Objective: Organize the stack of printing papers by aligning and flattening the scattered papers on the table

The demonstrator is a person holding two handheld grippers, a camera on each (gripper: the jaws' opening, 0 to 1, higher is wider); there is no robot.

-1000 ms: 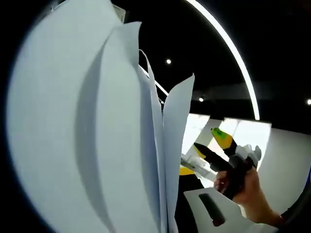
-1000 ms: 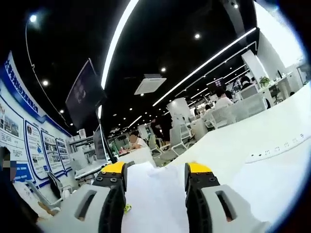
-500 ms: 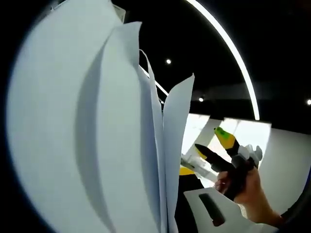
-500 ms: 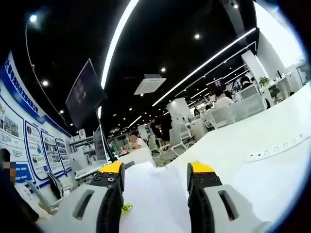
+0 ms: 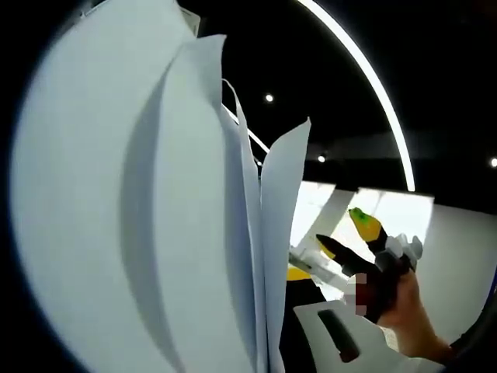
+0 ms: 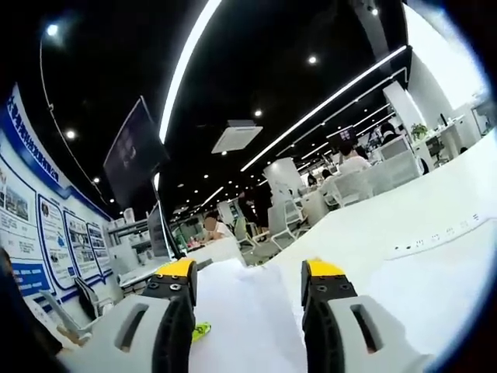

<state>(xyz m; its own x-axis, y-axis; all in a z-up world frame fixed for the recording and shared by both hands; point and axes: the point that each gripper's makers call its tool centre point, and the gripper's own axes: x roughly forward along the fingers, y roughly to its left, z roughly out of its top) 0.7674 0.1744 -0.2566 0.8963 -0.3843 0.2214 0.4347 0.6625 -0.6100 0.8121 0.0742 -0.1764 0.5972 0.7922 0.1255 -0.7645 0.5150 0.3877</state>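
White table (image 6: 435,225), upright papers (image 5: 155,233), parted right tongs (image 6: 250,273)

1. Bright ceiling light strips (image 6: 186,66) against a dark ceiling; strong fisheye bending at the edges.
2. Close paper sheets (image 5: 116,217) are softly shadowed and slightly blurred.

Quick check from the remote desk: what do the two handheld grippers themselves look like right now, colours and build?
In the right gripper view, the right gripper has two pale grey jaws with slotted cut-outs, black inner faces and yellow tips. In the left gripper view, the right gripper comes in from the right as black, yellow-green-tipped jaws on a grey and white body, with a person's hand around its dark handle. No sleeve is visible.
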